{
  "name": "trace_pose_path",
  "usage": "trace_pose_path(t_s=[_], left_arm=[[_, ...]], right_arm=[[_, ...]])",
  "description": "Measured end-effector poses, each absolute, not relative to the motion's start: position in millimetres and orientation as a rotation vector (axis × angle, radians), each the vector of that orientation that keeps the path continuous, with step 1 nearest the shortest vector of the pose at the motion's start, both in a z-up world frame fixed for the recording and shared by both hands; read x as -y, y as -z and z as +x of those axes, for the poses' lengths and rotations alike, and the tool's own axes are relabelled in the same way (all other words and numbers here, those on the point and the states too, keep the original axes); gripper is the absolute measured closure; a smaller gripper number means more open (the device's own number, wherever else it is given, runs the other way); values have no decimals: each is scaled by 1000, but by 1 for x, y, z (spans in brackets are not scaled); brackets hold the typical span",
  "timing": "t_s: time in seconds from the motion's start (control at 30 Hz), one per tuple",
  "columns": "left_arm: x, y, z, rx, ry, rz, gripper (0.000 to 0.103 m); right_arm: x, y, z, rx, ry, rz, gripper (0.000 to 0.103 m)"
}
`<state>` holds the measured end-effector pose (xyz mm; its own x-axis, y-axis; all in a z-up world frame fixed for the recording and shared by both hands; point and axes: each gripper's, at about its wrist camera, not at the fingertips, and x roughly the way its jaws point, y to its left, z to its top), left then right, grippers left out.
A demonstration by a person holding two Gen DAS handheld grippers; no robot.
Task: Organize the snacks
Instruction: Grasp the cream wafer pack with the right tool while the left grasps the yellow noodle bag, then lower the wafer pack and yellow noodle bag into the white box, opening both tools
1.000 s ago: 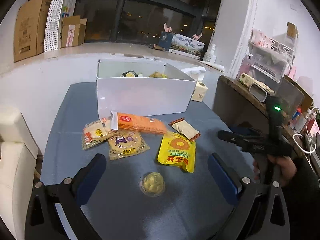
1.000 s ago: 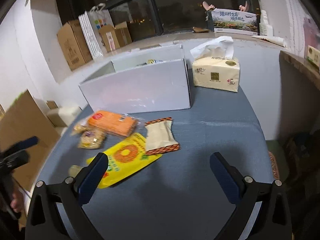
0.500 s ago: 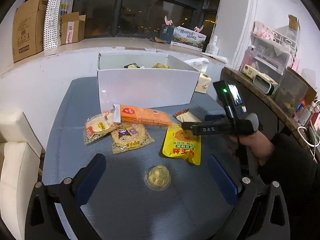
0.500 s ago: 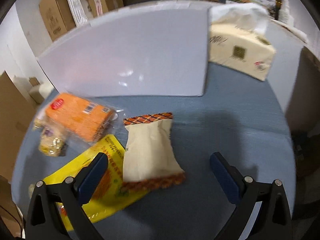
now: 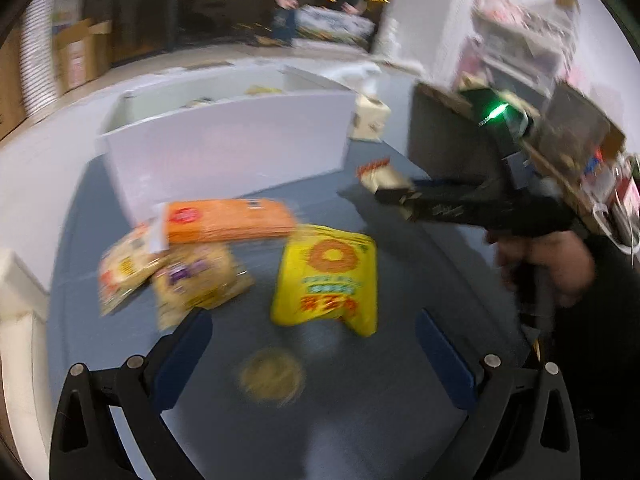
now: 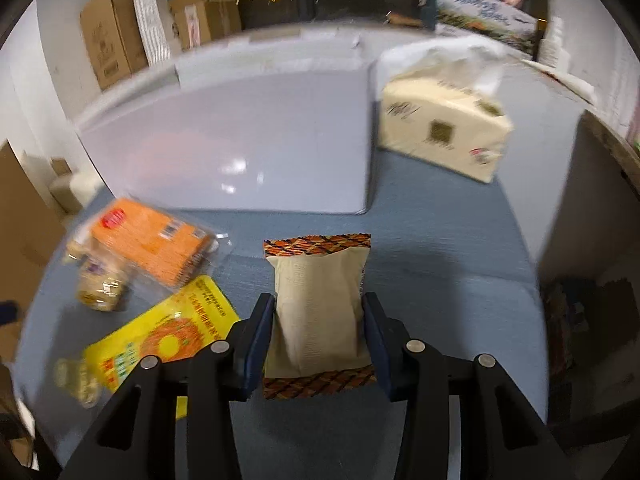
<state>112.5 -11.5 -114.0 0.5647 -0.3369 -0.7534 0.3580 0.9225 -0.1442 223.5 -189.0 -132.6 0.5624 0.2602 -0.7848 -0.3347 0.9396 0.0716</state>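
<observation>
My right gripper [image 6: 318, 308] has its jaws closing on a beige snack packet [image 6: 318, 300] with orange plaid ends, and both blue pads touch its sides. In the left wrist view the right gripper [image 5: 394, 194] holds that packet [image 5: 378, 174] near the white box [image 5: 224, 148]. My left gripper [image 5: 312, 340] is open over a round yellow jelly cup [image 5: 272, 376], gripping nothing. On the blue table [image 6: 440, 240] lie a yellow bag [image 5: 328, 276], an orange cracker pack [image 5: 228, 220] and two cookie packs [image 5: 196, 280].
The white box [image 6: 240, 140] stands at the back of the table with some snacks inside. A tissue pack [image 6: 440, 128] sits to its right. A dark cabinet [image 5: 440, 148] borders the table's right side. Cardboard boxes [image 6: 116, 40] stand on the far ledge.
The right gripper came down over the beige packet and narrowed its jaws onto it. The left gripper moved forward and tilted over the snacks; its view is now blurred.
</observation>
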Motion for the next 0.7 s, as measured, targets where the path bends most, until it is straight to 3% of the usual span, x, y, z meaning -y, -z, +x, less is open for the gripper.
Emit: trace_pose_path(t_s=[0.27, 0.57, 0.63, 0.7], left_arm=[[63, 146, 181, -1057, 457, 145, 0], [76, 173, 195, -1138, 454, 222, 1], [78, 172, 189, -1119, 441, 259, 8], [75, 165, 186, -1109, 457, 246, 36]], right_arm=[[240, 98, 165, -833, -328, 3, 55], [257, 98, 139, -835, -323, 40, 55], [255, 102, 137, -845, -327, 38, 55], [253, 105, 136, -852, -332, 37, 55]])
